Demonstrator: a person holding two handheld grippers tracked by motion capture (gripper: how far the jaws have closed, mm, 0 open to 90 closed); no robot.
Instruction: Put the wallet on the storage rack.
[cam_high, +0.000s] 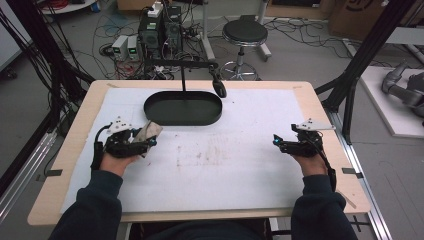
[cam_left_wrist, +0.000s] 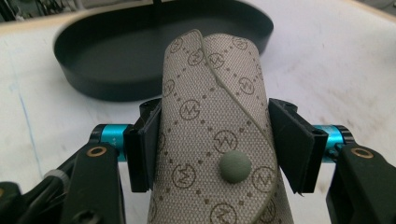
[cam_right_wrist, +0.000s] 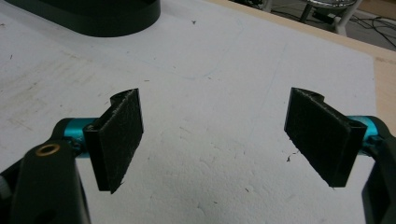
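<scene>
The left gripper (cam_left_wrist: 212, 144) pinches a beige monogrammed pouch (cam_left_wrist: 212, 121) below the black oval tray (cam_high: 183, 108), left of centre; the right gripper (cam_right_wrist: 215, 140), at right, hangs spread wide.

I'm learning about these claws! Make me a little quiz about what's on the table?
1. True or false: the right claw is holding something.
2. What does the left claw grip? A) a spoon B) a patterned fabric pouch with a round button C) a ball
3. Fill in: beyond the pouch sits an empty black oval ____ on the white table mat.

Key:
1. False; its pads stand wide apart over bare mat.
2. B; both pads press the pouch's sides.
3. tray.
</scene>
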